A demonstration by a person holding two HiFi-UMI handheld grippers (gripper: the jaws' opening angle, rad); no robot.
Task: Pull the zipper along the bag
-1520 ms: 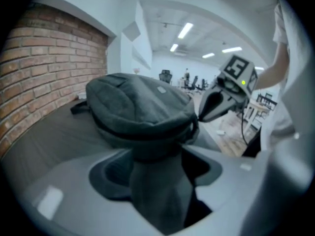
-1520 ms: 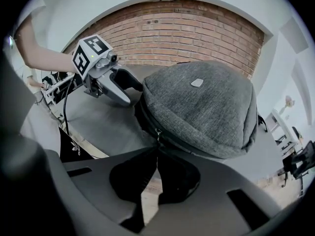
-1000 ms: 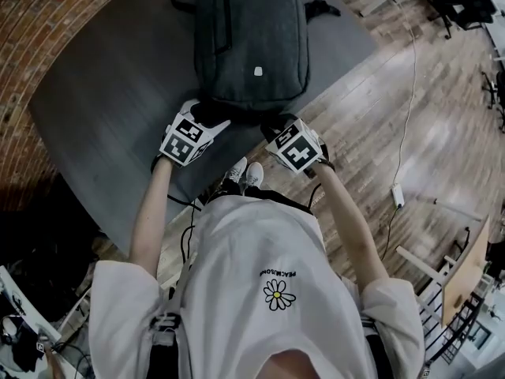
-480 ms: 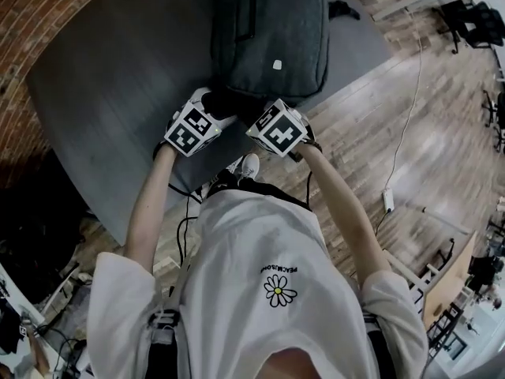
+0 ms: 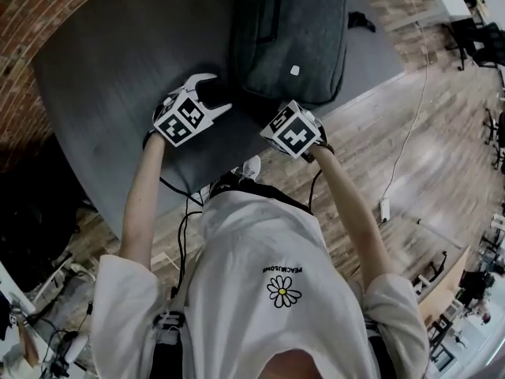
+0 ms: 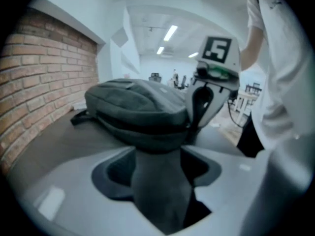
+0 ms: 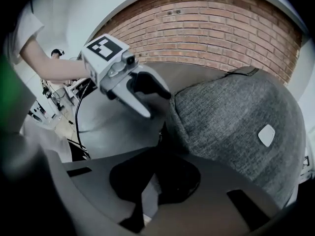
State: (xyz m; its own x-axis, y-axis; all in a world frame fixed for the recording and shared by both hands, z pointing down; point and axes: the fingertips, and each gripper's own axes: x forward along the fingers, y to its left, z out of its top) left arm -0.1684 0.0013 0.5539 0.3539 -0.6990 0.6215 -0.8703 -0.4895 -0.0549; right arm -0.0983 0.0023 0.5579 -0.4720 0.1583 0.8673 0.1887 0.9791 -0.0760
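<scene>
A dark grey bag (image 5: 292, 30) lies flat on the grey table (image 5: 118, 61). My right gripper (image 5: 288, 115) is at the middle of the bag's near edge, its jaws hidden under the marker cube in the head view. In the right gripper view its jaws (image 7: 160, 173) have just been closing. They stand shut on a thin dark zipper pull (image 7: 161, 134) hanging from the bag's (image 7: 236, 117) seam. My left gripper (image 5: 215, 91) stands open to the left of the bag, nothing between its fingers. In the left gripper view (image 6: 160, 156) the bag (image 6: 138, 107) lies ahead.
The table's near edge runs just below both grippers, with wooden floor beyond it. The person's shoes (image 5: 251, 166) show under that edge. A cable (image 5: 410, 117) trails across the floor at the right. A brick wall (image 5: 47, 14) borders the table at the left.
My right gripper has slid left along the bag's near edge, from its right corner to about the middle. My left gripper has pulled away from the bag's left corner and stands apart from it.
</scene>
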